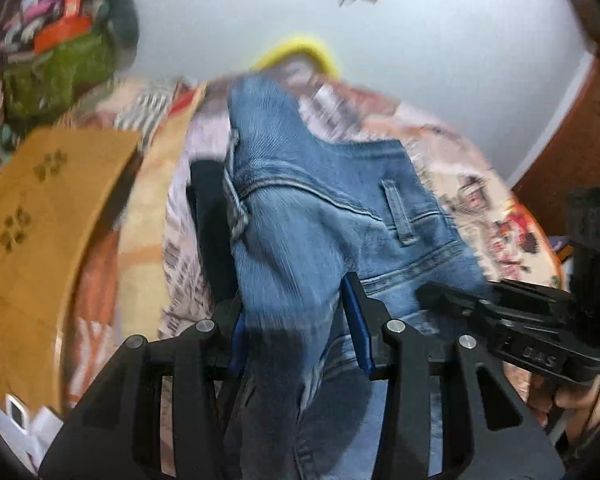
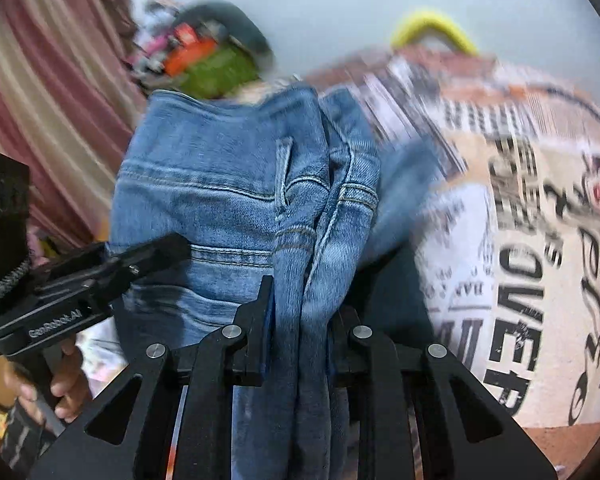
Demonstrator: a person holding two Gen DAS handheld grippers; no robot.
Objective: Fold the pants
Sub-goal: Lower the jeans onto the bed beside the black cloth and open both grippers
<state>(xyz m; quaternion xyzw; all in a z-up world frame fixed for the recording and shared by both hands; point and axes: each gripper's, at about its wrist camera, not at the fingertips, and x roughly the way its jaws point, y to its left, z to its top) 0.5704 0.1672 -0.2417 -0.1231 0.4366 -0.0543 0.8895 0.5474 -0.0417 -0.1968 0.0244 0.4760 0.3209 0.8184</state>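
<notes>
The pants are blue denim jeans (image 1: 324,200), bunched and held up over a printed bedspread (image 1: 472,192). My left gripper (image 1: 296,332) is shut on a thick fold of the denim, near the waistband and a belt loop. My right gripper (image 2: 300,316) is shut on another bunched fold of the jeans (image 2: 228,184), next to a seam. Each gripper shows in the other's view: the right one (image 1: 460,304) at the right edge of the denim, the left one (image 2: 172,248) at the left. The legs hang below, hidden behind the fingers.
A yellow-brown cloth with paw prints (image 1: 48,216) lies at the left on the bed. A pile of clutter with a green bag (image 1: 60,72) sits at the far left by the white wall. A yellow object (image 2: 432,24) sits at the bed's far edge. A wooden door (image 1: 580,128) stands at the right.
</notes>
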